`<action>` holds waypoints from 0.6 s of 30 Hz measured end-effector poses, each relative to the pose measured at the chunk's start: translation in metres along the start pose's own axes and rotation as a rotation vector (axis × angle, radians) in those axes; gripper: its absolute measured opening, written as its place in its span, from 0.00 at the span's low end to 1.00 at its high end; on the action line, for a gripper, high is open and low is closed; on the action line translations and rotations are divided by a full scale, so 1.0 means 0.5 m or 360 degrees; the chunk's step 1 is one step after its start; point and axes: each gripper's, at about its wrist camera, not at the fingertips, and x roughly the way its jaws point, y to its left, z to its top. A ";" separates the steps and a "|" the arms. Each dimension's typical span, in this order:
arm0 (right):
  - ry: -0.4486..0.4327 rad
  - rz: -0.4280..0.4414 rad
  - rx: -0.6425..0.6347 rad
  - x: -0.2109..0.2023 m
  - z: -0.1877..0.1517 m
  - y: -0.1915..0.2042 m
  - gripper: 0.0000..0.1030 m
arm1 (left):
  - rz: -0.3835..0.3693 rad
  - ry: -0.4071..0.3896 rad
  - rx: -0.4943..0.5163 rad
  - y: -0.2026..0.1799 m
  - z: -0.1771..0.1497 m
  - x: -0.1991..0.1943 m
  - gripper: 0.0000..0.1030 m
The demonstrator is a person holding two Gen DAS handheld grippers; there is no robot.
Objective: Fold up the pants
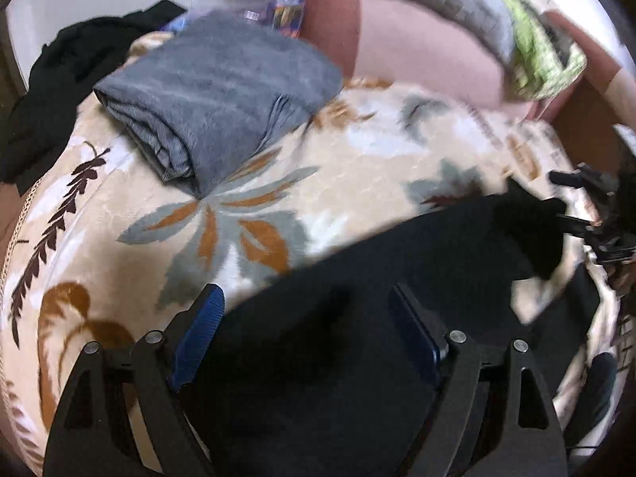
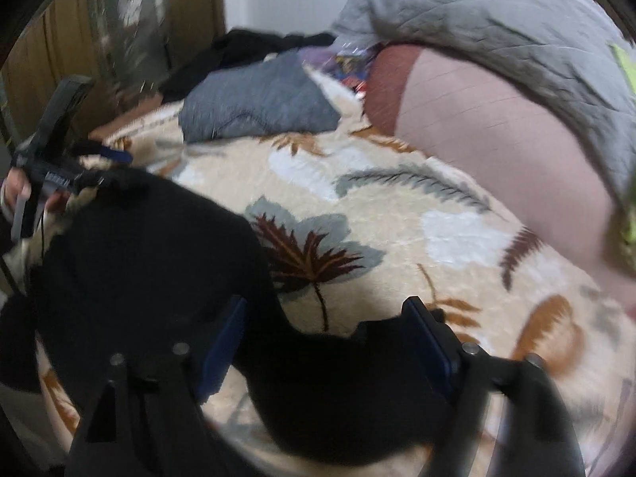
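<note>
Black pants [image 1: 417, 258] lie on the floral blanket [image 1: 357, 151] at the near edge of the bed. My left gripper [image 1: 306, 318] is open, its blue pads [image 1: 198, 330] spread wide over the black cloth. My right gripper [image 2: 326, 330] is open too, with the pants [image 2: 151, 258] lying between and under its blue pads [image 2: 224, 342]. The right gripper also shows at the right edge of the left wrist view [image 1: 588, 206]. The left gripper shows at the left edge of the right wrist view [image 2: 59, 159].
A folded grey garment [image 1: 214, 91] lies at the back of the bed. A heap of black clothes [image 1: 71, 79] sits at the far left. A pink pillow [image 1: 417, 43] and a grey quilt [image 2: 497, 20] are at the head.
</note>
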 end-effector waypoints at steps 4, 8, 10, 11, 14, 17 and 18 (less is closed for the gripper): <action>0.0068 -0.0021 -0.0046 0.027 -0.005 0.010 0.22 | 0.0052 0.0127 0.0136 -0.008 -0.003 0.047 0.82; 0.0007 -0.0085 -0.0096 0.011 -0.018 0.032 0.13 | 0.0107 0.0113 0.0253 -0.032 -0.010 0.063 0.67; -0.0045 -0.0124 -0.0117 -0.014 -0.019 0.044 0.12 | 0.0106 0.0088 0.0268 -0.043 -0.012 0.047 0.34; -0.0080 -0.0144 -0.0124 -0.036 -0.020 0.050 0.12 | 0.0134 0.0069 0.0281 -0.048 -0.013 0.036 0.14; -0.0189 -0.0182 -0.0144 -0.113 -0.031 0.074 0.12 | 0.0146 0.0014 0.0250 -0.054 -0.022 -0.024 0.05; -0.0296 -0.0198 -0.0173 -0.206 -0.070 0.105 0.12 | 0.0105 -0.0094 0.0227 -0.081 -0.059 -0.112 0.05; -0.0324 -0.0200 -0.0182 -0.235 -0.089 0.117 0.12 | 0.0078 -0.0121 0.0208 -0.092 -0.083 -0.147 0.05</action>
